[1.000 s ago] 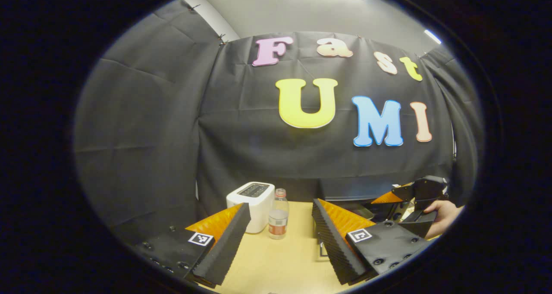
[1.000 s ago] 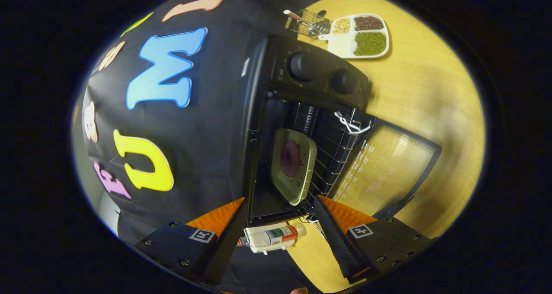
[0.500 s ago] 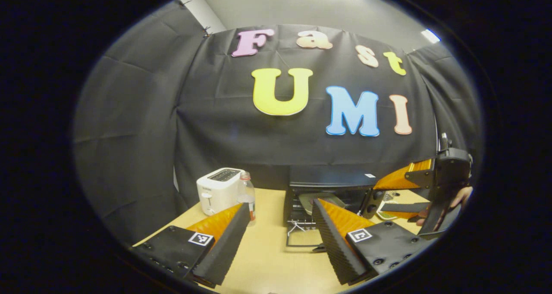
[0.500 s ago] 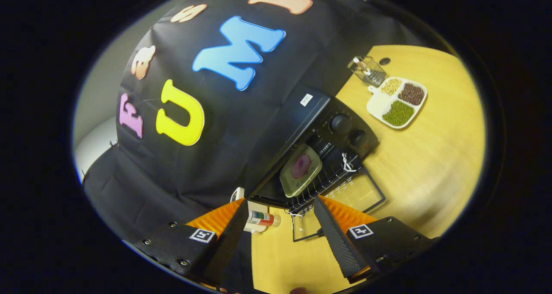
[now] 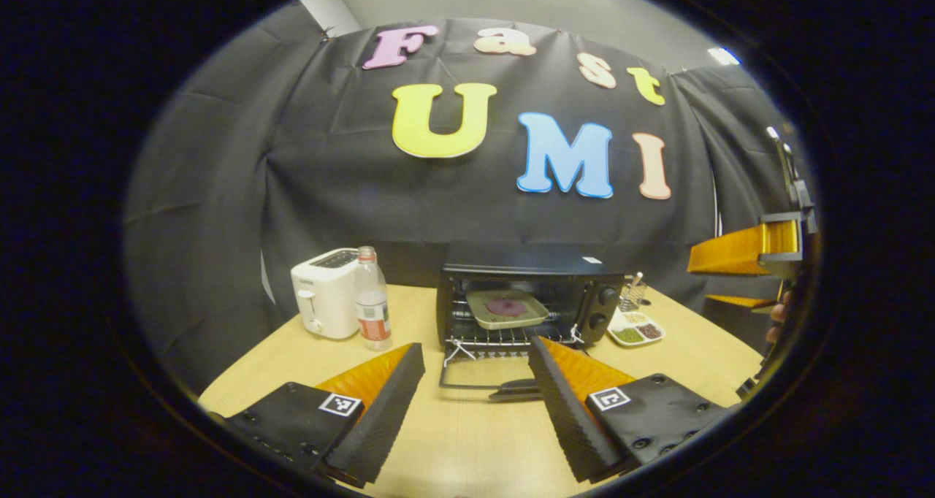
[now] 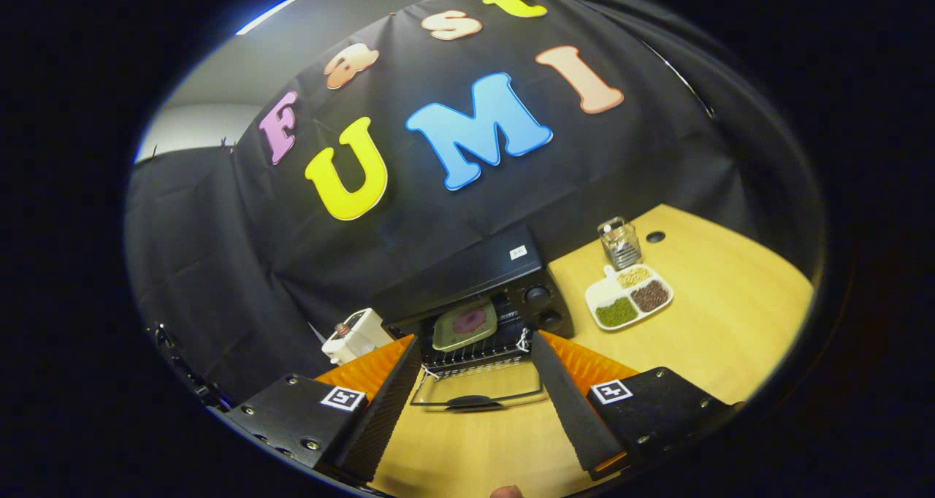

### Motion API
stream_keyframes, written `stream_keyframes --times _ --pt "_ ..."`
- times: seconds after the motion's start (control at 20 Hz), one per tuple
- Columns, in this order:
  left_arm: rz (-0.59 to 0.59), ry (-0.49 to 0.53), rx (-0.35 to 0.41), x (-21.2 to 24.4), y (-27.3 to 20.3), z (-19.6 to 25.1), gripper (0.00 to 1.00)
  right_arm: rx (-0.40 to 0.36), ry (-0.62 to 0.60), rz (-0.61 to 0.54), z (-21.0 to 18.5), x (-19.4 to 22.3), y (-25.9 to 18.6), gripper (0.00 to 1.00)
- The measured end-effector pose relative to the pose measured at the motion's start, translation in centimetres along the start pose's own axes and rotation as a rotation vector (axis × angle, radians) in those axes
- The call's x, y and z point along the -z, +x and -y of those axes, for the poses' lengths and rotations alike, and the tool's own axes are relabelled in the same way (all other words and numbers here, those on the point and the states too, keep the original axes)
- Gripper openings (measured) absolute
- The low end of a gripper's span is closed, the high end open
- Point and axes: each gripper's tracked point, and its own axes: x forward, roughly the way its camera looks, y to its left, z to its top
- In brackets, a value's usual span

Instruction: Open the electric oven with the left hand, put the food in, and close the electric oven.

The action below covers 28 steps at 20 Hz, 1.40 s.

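The black electric oven (image 5: 529, 282) stands at the back of the wooden table with its glass door (image 5: 478, 372) folded down flat. A pale square plate with a dark red piece of food (image 5: 506, 308) rests on the wire rack inside. My left gripper (image 5: 475, 403) is open and holds nothing, well in front of the door handle (image 5: 517, 391). From the other side, the oven (image 6: 467, 275), plate (image 6: 465, 324) and lowered door (image 6: 478, 390) lie ahead of my right gripper (image 6: 475, 403), also open with nothing held. The right gripper (image 5: 756, 250) hangs high at the far right.
A white toaster (image 5: 323, 302) and a clear bottle (image 5: 371, 309) stand left of the oven. A divided dish of beans (image 6: 628, 304) and a glass jar (image 6: 621, 244) sit on the oven's right. Bare tabletop (image 5: 467, 447) stretches in front of the door.
Both grippers have drawn back from the oven, which now looks smaller and farther. The right gripper's view has rolled upright and that gripper has risen. The plate stays on the rack.
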Motion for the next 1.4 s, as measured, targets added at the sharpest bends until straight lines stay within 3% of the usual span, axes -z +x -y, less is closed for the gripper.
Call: stream_keyframes --times 0.25,0.35,0.4,0.45,0.55,0.75,1.1,1.4 --pt "-0.099 -0.006 0.056 4.0 1.4 2.7 1.0 0.079 -0.219 0.094 2.2 -2.5 -3.9 0.97" --pt "-0.152 -0.02 0.075 5.7 2.1 3.6 0.91 0.123 -0.307 0.132 3.1 -3.4 -5.0 0.97" --pt "-0.173 -0.027 0.083 6.4 2.6 4.0 0.91 0.141 -0.352 0.147 3.5 -3.7 -5.6 0.97" --pt "-0.2 -0.032 0.089 7.4 3.4 4.5 0.98 0.164 -0.393 0.161 3.8 -4.1 -6.2 0.97" --pt "-0.263 -0.025 0.088 9.4 4.6 5.2 0.98 0.213 -0.448 0.194 4.7 -5.2 -7.2 0.97" --pt "-0.354 -0.005 0.089 12.3 6.3 6.4 0.98 0.29 -0.416 0.196 5.3 -5.7 -8.1 0.97" --pt "-0.507 0.051 0.053 17.3 9.8 6.1 0.98 0.5 -0.399 0.238 11.0 -7.6 -11.5 0.96" --pt "-0.513 0.091 0.027 17.6 12.0 6.0 0.98 0.58 -0.407 0.214 12.8 -7.4 -12.5 0.96"
